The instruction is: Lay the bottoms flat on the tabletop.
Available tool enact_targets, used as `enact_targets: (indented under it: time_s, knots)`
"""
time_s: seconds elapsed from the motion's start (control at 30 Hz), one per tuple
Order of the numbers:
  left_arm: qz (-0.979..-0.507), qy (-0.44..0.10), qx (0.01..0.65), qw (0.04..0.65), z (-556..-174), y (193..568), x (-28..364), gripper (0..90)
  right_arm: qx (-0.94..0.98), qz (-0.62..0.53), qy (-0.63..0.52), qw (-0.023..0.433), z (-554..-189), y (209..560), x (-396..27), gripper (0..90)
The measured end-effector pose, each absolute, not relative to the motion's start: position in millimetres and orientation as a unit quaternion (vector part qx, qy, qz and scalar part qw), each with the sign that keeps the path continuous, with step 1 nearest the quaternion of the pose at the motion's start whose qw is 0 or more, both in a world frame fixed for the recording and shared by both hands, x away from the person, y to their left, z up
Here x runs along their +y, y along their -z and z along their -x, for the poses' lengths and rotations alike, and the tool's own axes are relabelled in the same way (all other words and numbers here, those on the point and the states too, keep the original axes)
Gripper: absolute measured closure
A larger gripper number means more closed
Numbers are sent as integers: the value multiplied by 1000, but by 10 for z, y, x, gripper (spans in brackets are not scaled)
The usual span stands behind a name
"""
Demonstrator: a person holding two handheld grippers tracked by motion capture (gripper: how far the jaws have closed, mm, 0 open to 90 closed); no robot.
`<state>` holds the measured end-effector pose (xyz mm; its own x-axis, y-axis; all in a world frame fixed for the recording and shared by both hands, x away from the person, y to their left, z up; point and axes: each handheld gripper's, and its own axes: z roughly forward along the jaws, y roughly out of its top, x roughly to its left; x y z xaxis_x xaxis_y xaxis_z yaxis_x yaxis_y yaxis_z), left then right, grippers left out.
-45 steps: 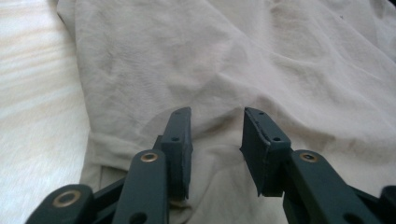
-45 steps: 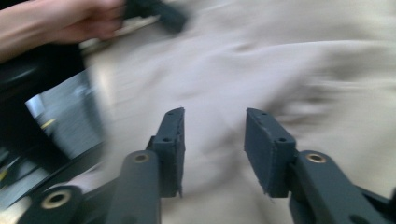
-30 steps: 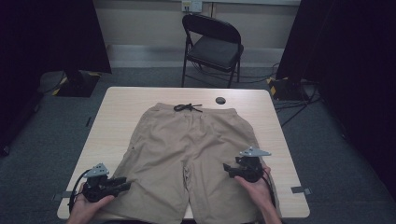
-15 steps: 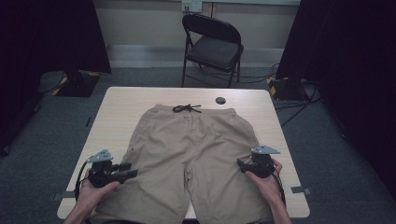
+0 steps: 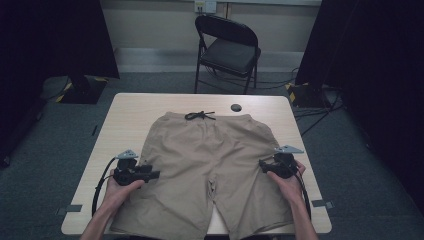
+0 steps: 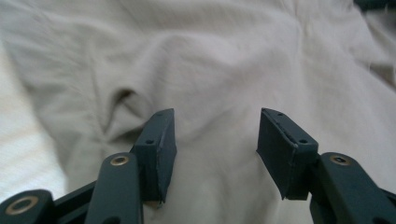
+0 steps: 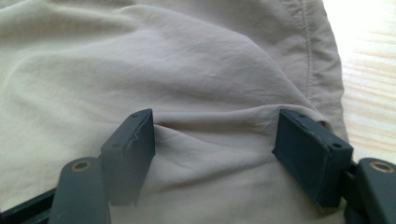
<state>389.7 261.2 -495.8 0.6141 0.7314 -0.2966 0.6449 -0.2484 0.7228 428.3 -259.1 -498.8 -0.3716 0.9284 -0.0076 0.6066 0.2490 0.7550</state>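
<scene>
Khaki shorts lying flat on a pale wooden table, a gripper at each outer leg seam.

Leg hems run past the near table edge, cut off. Left gripper and right gripper have fingers spread, just opened, over soft creased cloth, pinching nothing. Beyond: black drawstring, small dark disc, folding chair.

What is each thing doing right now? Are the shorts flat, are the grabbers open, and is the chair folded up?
Khaki shorts: spread out flat on the table, a few wrinkles, not folded.
Drawstring: tied in a bow at the waistband.
Left gripper: open over the cloth, jaws have just been opening, pinching nothing.
Right gripper: open over the cloth, pinching nothing.
Folding chair: unfolded, standing, nobody on it.
Table: holds the shorts.
</scene>
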Motion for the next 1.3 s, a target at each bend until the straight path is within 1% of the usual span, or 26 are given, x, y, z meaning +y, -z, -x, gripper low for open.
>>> enact_targets:
  time_s: [0.1,0.17,0.23,0.37,0.53,0.7,0.83,1.07,1.13,1.27,1.3]
  knots:
    - [-798,-63,428,420,-3841,4946,2619,472,755,-509,-341,235,-4269,4987,-2594,278]
    - [-798,-72,425,420,-3784,4954,2643,476,751,-519,-338,230,-4244,4977,-2599,261]
    - [-794,-75,430,423,-3738,4962,2698,477,754,-524,-331,219,-4209,4953,-2596,239]
    - [-793,-84,438,415,-3673,4949,2770,475,755,-528,-326,212,-4125,4885,-2582,211]
    - [-780,-61,455,426,-3630,4892,2865,401,752,-519,-345,216,-3957,4727,-2572,190]
    - [-768,-81,460,438,-3500,4760,2986,359,737,-520,-373,219,-3725,4623,-2661,174]
    - [-770,-98,469,422,-3380,4756,3124,328,732,-525,-376,219,-3538,4630,-2761,155]
    - [-773,-111,481,398,-3214,4851,3258,271,718,-547,-365,229,-3236,4700,-2950,156]
    - [-770,-118,485,398,-3182,4883,3263,259,717,-553,-358,229,-3199,4759,-2983,156]
    - [-778,-128,480,385,-3160,4939,3233,243,720,-559,-335,238,-3158,4872,-3021,157]
    - [-779,-134,477,384,-3160,4948,3222,233,721,-560,-336,232,-3152,4896,-3030,157]
